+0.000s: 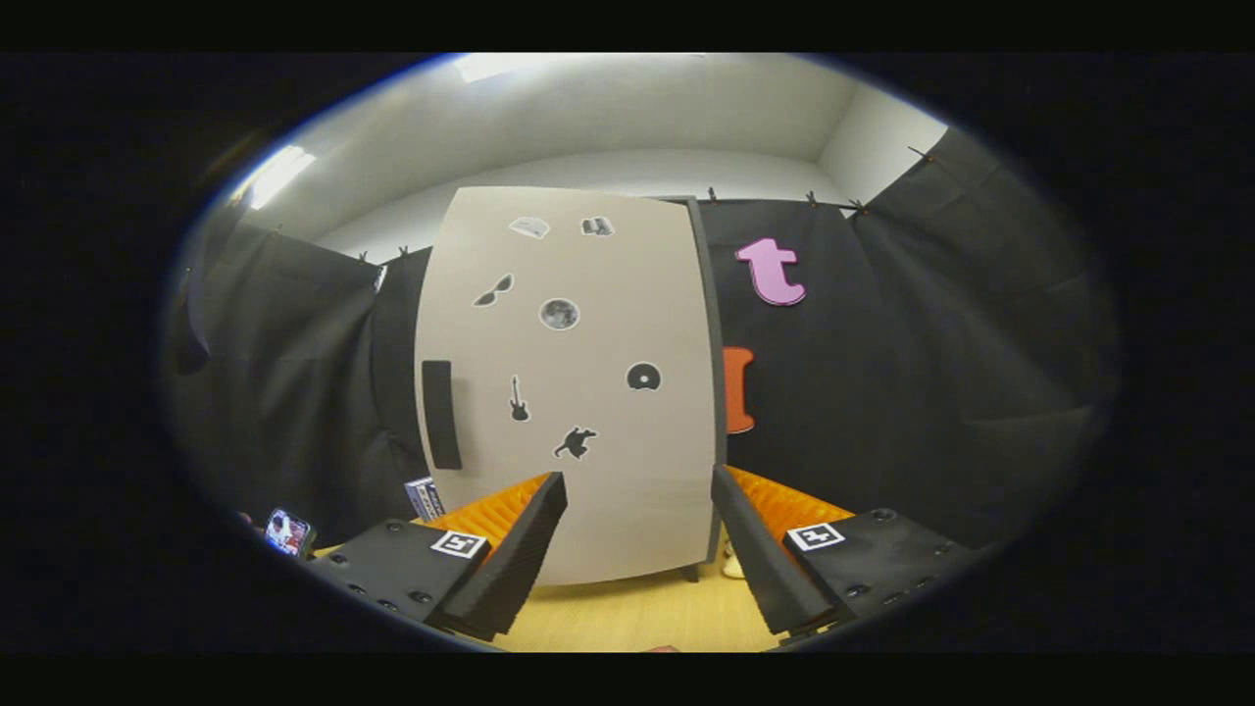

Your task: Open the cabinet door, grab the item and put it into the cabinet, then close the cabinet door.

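Facing the closed cabinet door (574, 392).
My gripper (637, 520) is spread wide, grasping nothing, low in frame over the worktop (637, 613).

phone (288, 532) | small box (424, 497) | wooden tabletop (637, 613) | ceiling light (277, 174)

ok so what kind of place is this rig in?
Looks like a staged recording booth, not a real home: black cloth walls clipped up all around, a pale cabinet with stickers and its door shut, standing on a wooden tabletop. The tongs are open, facing it.
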